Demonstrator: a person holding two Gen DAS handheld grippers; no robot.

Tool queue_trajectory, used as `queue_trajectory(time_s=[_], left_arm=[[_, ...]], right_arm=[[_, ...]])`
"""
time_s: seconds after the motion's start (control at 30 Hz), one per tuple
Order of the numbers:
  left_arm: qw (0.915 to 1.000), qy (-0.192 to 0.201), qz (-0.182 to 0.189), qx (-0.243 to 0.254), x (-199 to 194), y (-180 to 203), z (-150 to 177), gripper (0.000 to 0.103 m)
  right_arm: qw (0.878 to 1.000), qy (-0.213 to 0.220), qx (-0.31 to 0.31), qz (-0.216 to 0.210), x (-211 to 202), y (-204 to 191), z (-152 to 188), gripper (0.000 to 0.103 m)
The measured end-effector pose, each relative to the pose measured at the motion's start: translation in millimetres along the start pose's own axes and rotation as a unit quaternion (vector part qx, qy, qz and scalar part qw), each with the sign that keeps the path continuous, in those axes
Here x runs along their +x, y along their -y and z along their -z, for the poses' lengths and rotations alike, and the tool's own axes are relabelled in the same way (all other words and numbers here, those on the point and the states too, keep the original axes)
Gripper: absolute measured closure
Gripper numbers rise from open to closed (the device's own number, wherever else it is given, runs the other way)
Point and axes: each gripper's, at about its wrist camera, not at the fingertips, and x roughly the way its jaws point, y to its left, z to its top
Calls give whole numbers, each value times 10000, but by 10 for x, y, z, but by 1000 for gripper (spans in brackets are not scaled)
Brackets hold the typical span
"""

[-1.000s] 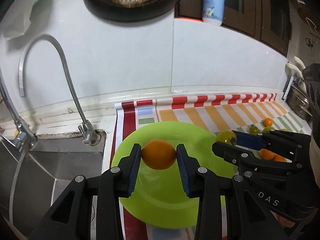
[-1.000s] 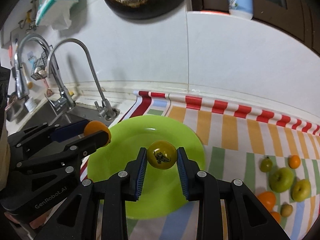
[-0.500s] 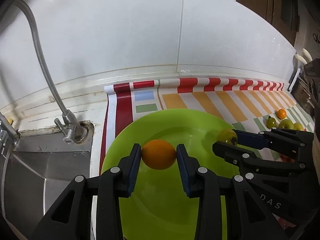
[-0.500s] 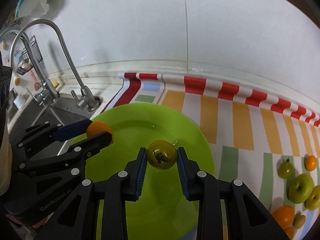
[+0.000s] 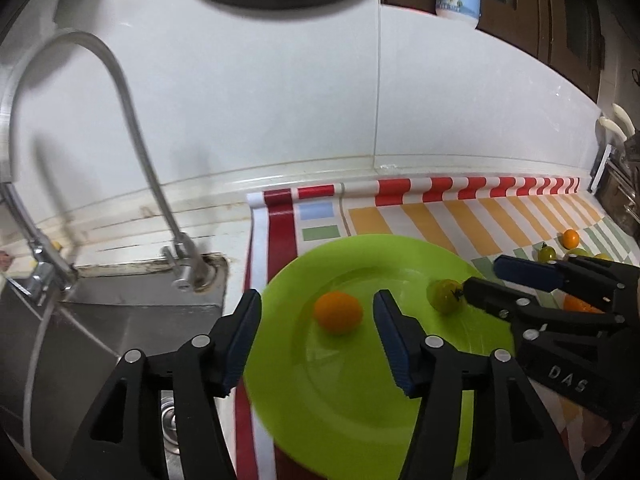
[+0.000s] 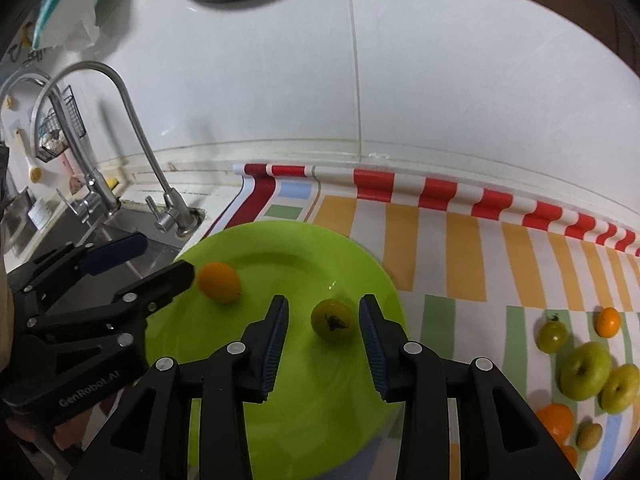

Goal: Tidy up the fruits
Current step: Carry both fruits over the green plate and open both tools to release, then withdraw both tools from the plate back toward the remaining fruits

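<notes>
Left wrist view: my left tool (image 5: 316,334) has just opened wide, so the small orange (image 5: 338,312) now lies free between its pads on the green plate (image 5: 360,420). My right tool (image 6: 323,340) has just parted too, its green tomato (image 6: 333,319) released beside it; more fruit (image 6: 584,368) waits on the bench to my right.

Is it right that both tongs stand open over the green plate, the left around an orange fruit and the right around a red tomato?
Not quite: the fruit between the right tongs is a yellow-green tomato, not red, as the right wrist view shows. The rest holds: both tongs open, left tongs around the orange fruit, over the green plate.
</notes>
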Motion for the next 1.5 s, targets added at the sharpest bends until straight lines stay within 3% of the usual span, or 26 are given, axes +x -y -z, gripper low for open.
queue_trajectory(time_s=[0.23, 0.57, 0.93, 1.23, 1.5], left_arm=[[9993, 305, -211, -11, -484, 97, 111, 34], [9973, 686, -216, -119, -1040, 312, 218, 21], [9936, 1058, -402, -28, -1490, 662, 361, 8], [9897, 1357, -434, 145, -1765, 1125, 492, 5], [9900, 1376, -280, 102, -1831, 1496, 562, 5]], right_arm=[[9995, 288, -63, 81, -422, -12, 125, 56], [9967, 792, -97, 178, -1062, 7, 314, 42], [9923, 1175, -141, 353, -1625, 185, 589, 38], [9911, 1258, -64, 427, -1953, 502, 859, 36], [9908, 1277, -48, 441, -2157, 822, 1037, 36]])
